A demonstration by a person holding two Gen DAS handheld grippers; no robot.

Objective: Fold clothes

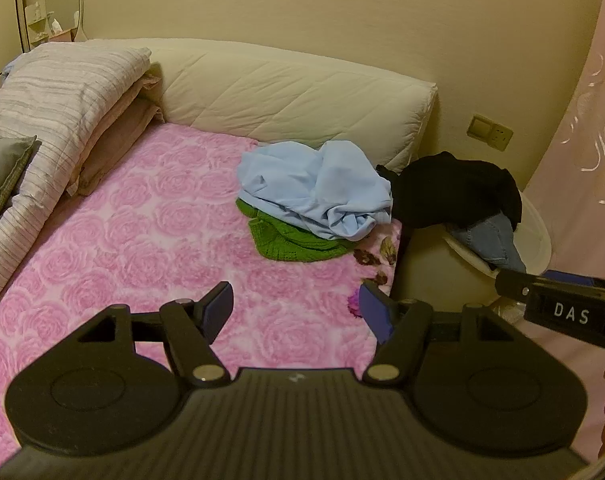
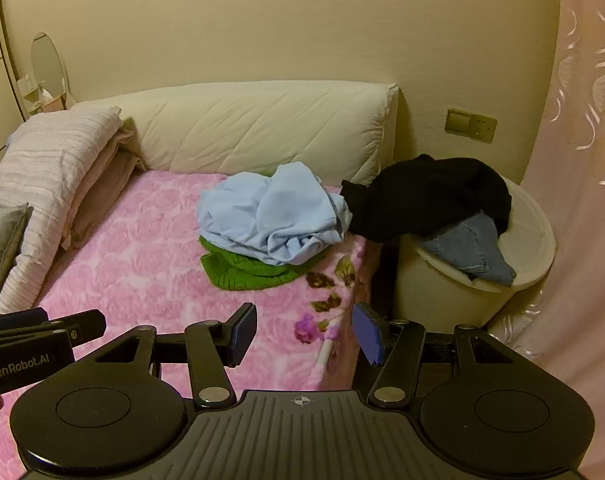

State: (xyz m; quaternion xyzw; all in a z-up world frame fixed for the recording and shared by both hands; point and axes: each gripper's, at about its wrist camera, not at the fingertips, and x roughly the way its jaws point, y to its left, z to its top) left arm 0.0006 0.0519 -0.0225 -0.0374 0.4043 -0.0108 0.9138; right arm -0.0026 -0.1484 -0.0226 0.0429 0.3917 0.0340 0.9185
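Note:
A crumpled light blue garment (image 1: pixel 322 188) (image 2: pixel 274 216) lies on a green knit garment (image 1: pixel 290 240) (image 2: pixel 246 270) at the far right of the pink rose blanket (image 1: pixel 142 240) (image 2: pixel 142 272). A black garment (image 1: pixel 458 188) (image 2: pixel 426 196) and blue jeans (image 1: pixel 490 240) (image 2: pixel 470 248) hang over a white laundry basket (image 1: pixel 538 236) (image 2: pixel 534 240) beside the bed. My left gripper (image 1: pixel 298 310) is open and empty above the blanket, well short of the pile. My right gripper (image 2: pixel 306 332) is open and empty over the bed's right edge.
A cream quilted headboard cushion (image 1: pixel 294 88) (image 2: pixel 254 128) lines the back. Folded striped bedding (image 1: pixel 62 92) (image 2: pixel 54 152) is stacked at the left, with a grey pillow (image 1: pixel 2 168). A pink curtain (image 1: pixel 582 160) (image 2: pixel 582 160) hangs on the right. A wall socket (image 2: pixel 470 125) sits above the basket.

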